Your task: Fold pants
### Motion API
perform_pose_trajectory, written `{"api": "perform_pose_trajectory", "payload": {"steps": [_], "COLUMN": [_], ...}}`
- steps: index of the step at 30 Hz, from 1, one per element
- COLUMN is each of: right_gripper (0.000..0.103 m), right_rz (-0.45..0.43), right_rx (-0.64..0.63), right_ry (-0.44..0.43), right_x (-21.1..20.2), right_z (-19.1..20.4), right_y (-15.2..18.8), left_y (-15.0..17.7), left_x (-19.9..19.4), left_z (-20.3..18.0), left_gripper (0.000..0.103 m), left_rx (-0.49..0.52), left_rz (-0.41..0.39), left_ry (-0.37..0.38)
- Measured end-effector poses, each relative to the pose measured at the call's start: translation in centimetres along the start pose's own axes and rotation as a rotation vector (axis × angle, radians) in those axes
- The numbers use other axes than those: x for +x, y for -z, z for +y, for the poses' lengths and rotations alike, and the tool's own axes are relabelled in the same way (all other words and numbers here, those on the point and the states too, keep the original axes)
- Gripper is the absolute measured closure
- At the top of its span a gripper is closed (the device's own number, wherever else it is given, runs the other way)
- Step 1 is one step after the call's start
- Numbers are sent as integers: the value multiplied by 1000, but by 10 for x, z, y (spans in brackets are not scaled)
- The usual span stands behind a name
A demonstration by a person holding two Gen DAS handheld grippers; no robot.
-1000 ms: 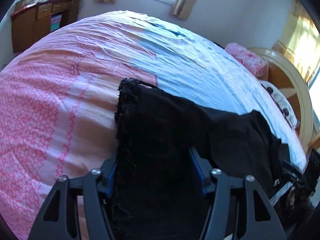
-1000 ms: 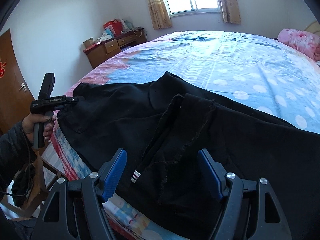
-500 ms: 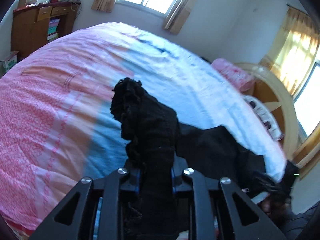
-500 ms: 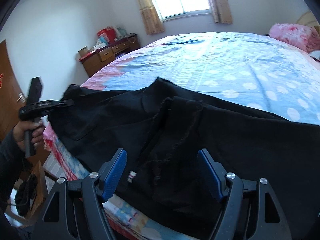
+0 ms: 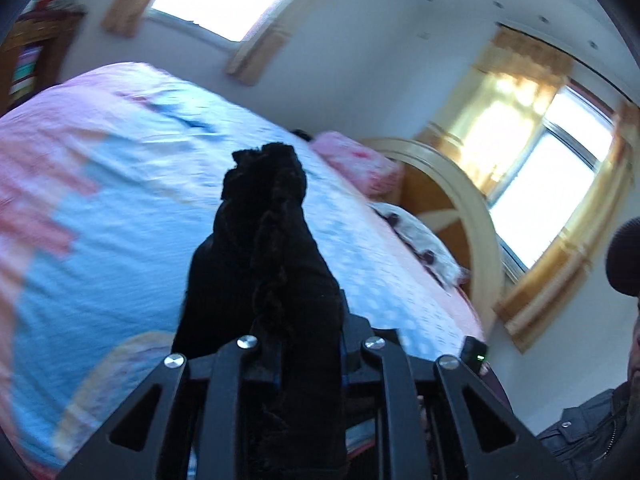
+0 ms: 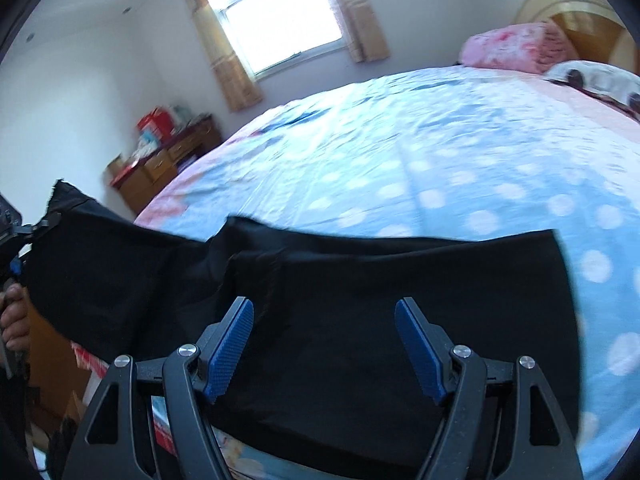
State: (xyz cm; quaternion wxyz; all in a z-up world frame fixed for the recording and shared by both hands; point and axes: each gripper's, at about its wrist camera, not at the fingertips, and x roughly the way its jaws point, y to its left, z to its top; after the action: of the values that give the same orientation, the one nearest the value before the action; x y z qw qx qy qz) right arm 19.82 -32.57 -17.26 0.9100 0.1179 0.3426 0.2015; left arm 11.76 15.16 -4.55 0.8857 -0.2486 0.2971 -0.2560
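Black pants lie along the near edge of the bed, one end lifted at the far left. My left gripper is shut on a bunched leg end of the pants and holds it up above the bed; it also shows at the left edge of the right wrist view. My right gripper is open and empty just above the pants' middle, its blue pads on either side of the cloth.
The bed has a blue dotted and pink sheet. A pink pillow and wooden headboard are at its far end. A wooden dresser stands by the wall under the window.
My left gripper closed on the pants leg end and lifted it high off the bed. The right gripper stayed open and moved closer over the pants.
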Motion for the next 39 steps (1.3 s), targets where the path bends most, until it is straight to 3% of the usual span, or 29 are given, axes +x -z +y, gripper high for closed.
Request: {"api": "perform_pose_trajectory", "payload": {"steps": [6, 13, 17, 20, 25, 27, 29, 31, 33, 39], "right_gripper": [28, 28, 28, 28, 28, 28, 28, 28, 28, 28], "right_rz": [-62, -128, -157, -146, -132, -130, -142, -159, -172, -109], "right_rx": [129, 247, 287, 307, 333, 358, 369, 367, 344, 106], "right_ry": [98, 188, 216, 220, 211, 204, 223, 235, 227, 75], "right_x": [-30, -63, -69, -67, -65, -64, -68, -72, -76, -73], "right_z": [-49, -100, -116, -124, -135, -141, -146, -148, -144, -91], "right_y": [2, 4, 2, 5, 10, 10, 10, 10, 8, -2], "left_y": [-3, 16, 35, 55, 84, 88, 87, 83, 81, 91], "left_x": [64, 131, 171, 205, 252, 253, 245, 226, 212, 162], "left_z": [-66, -117, -143, -154, -150, -150, -150, -144, -136, -91], "left_gripper": [84, 84, 86, 86, 82, 82, 73, 37, 25, 24], "left_rx": [104, 136, 173, 225, 153, 116, 112, 137, 147, 208], "left_rz": [113, 255, 323, 356, 438, 442, 415, 353, 281, 168], "left_ry": [79, 160, 167, 114, 135, 187, 191, 162, 109, -136]}}
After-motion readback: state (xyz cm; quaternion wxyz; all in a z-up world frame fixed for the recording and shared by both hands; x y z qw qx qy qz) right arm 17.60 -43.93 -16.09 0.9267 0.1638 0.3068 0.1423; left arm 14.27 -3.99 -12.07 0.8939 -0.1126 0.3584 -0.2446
